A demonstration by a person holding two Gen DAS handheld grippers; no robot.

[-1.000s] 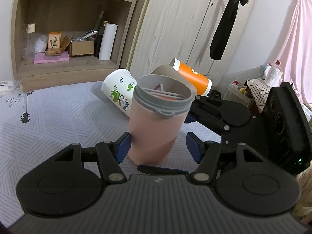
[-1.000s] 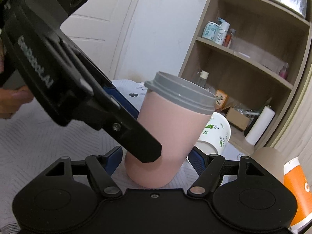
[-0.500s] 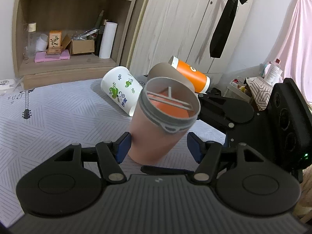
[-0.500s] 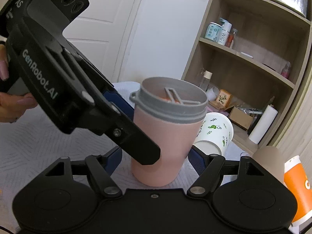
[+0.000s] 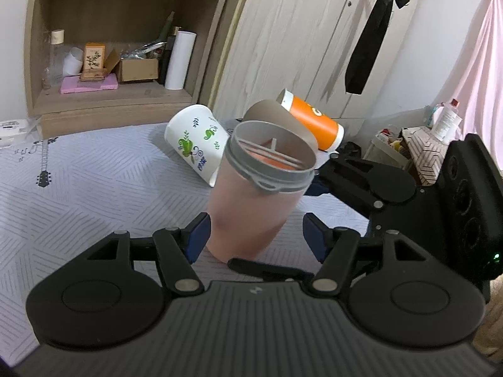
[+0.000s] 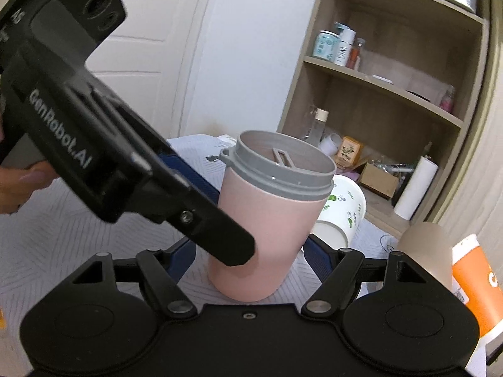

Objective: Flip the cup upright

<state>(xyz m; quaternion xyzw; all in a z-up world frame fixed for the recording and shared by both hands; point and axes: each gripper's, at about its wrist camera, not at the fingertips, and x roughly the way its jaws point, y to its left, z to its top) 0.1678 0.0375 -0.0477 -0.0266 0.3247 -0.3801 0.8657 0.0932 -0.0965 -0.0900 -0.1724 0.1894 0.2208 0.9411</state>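
Pink cup (image 5: 251, 207) sits on the patterned sheet (image 5: 94, 188), mouth up, grey collar (image 6: 279, 169) on top, but it leans: base down near the grippers, rim tipped toward the white cup (image 5: 196, 141) lying on its side behind it. So the flip looks mostly done; what's left is squaring it up and letting go cleanly. Left gripper (image 5: 254, 235) brackets the cup's base, jaws spread; the left pad (image 5: 198, 235) looks at or just off the wall, the right one stands clear, so not a clamp. Right gripper (image 6: 248, 257) also open around the base from the other side, pads apart from the wall. Whether the cup's base is flat on the sheet is hard to call, since both bodies hide the contact line. Advice: nudge the rim back over the base with one pad low on the wall, slow, no squeeze, since the sheet is soft and the cup is likely top-heavy with that collar. Keep the other gripper open as a backstop on the lean side. Back both out straight along their fingers, not sideways, to avoid clipping the wall. Brown cup (image 5: 276, 116) and orange cup (image 5: 311, 119) lie behind; don't push into them.
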